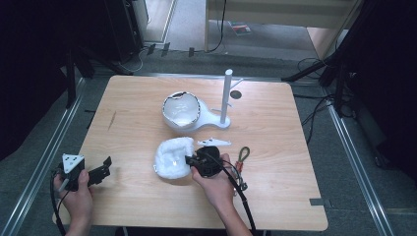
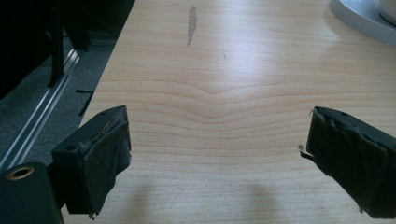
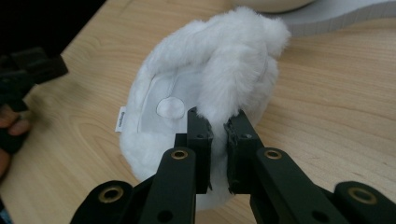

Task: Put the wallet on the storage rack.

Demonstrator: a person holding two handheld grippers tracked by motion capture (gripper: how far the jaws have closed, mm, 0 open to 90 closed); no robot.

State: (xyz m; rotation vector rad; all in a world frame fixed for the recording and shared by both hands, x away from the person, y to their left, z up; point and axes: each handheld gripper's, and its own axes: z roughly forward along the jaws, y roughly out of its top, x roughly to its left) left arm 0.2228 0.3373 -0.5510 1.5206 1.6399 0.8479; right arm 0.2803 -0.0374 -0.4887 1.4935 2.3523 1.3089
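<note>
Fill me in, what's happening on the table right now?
A person works a gripper in each hand. The right gripper has its jaws shut on the rim of a fluffy white fur cover, pinching it near the front of the light wooden table. The left gripper waits open at the table's left edge. Behind sit a white bowl-shaped shell and a white post stand.

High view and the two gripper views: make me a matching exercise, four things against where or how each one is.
Things:
1. fluffy white cover
2. left tongs
3. white bowl-shaped shell
4. green loop with a clip

States:
A. sits on the white stand's base, beside the upright post
B. lies on the table to the right of the right hand
C. pinched at its edge between closed black jaws
D. jaws spread wide over bare wood, nothing between them

Pairs: 1-C, 2-D, 3-A, 4-B
</note>
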